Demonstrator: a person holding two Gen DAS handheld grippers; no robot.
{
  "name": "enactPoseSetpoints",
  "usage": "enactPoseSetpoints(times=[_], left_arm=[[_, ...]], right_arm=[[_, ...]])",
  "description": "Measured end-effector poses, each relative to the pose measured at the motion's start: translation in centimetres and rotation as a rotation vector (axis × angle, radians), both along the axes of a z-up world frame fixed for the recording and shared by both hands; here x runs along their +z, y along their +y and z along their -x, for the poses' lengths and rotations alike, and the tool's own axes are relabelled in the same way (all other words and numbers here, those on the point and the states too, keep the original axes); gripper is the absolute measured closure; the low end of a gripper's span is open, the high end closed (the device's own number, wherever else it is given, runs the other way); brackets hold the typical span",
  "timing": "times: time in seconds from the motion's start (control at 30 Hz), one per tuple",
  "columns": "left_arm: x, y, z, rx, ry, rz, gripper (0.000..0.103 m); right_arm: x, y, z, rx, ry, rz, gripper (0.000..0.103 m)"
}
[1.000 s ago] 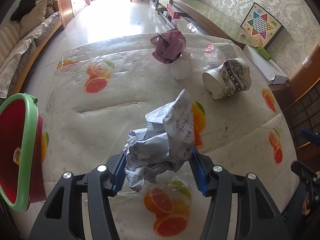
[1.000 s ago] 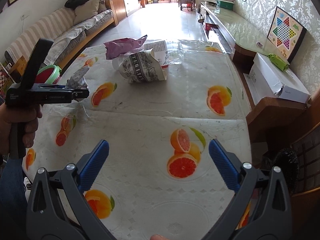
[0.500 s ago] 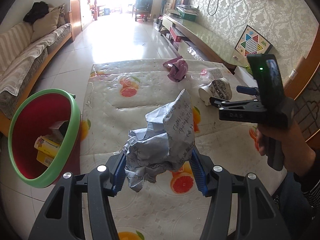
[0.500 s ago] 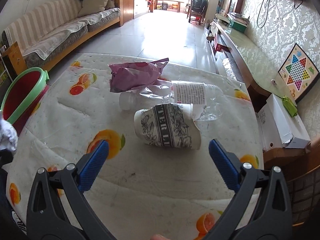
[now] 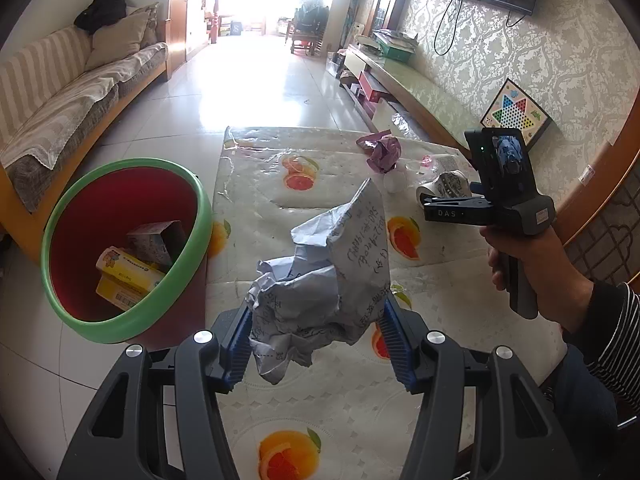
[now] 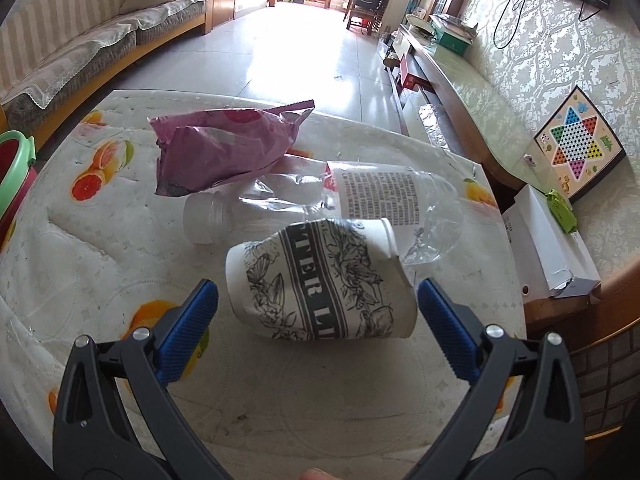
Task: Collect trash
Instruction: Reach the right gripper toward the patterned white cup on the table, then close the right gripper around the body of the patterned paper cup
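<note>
Left gripper (image 5: 316,344): jaws clamped on crumpled paper (image 5: 324,280) (held near the bin (image 5: 120,240)).
Right gripper (image 6: 318,320): jaws wide apart, flanking the paper cup (image 6: 320,280), not touching.

Bin (image 5: 120,320) at frame left, beside table (image 5: 256,200). Cup (image 6: 320,284) at centre, bottle (image 6: 340,204) behind it, bag (image 6: 224,148) upper left.

"DAS" is printed in pale letters on the black side of the right gripper (image 5: 456,213), seen at three o'clock in the left wrist view. On the crushed paper cup (image 6: 320,280) — at the centre of the right wrist view — the fragments "TTER" and "LI" are read along a dark band. Handwriting on the crumpled paper (image 5: 320,280) and fine print on the plastic bottle (image 6: 376,200) label cannot be made out.
</note>
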State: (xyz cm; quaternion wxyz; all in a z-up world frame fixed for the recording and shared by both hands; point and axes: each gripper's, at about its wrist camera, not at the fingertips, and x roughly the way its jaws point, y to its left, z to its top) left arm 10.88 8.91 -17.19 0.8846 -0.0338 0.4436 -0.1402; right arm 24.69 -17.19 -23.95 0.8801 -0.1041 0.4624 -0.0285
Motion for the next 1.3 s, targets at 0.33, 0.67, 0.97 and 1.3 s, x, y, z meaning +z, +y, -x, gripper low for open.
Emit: enactPoseSetpoints(times=[0.33,0.67,0.97,1.3], left_arm=[[0.8,0.2,0.5,0.005,-0.011,-0.003,0.049],[0.9,-1.3,0.0,-0.025,-0.007,-0.012,0.049],[1.1,-2.7,-0.3,-0.048,-0.013,-0.006,0.049],[1.0,-5.6,-0.2,-0.093,-0.021,-0.026,0.049]], right_arm=[[-0.9,0.2,-1.0,0.020,0.029,0.054,0.005],[-1.0,-0.3,-0.6,0.035,0.054,0.016,0.021],[1.8,-2.4,3.6,0.024,0.003,-0.032,0.022],[6.6,-3.7,11.5,0.067,-0.060,-0.140,0.022]])
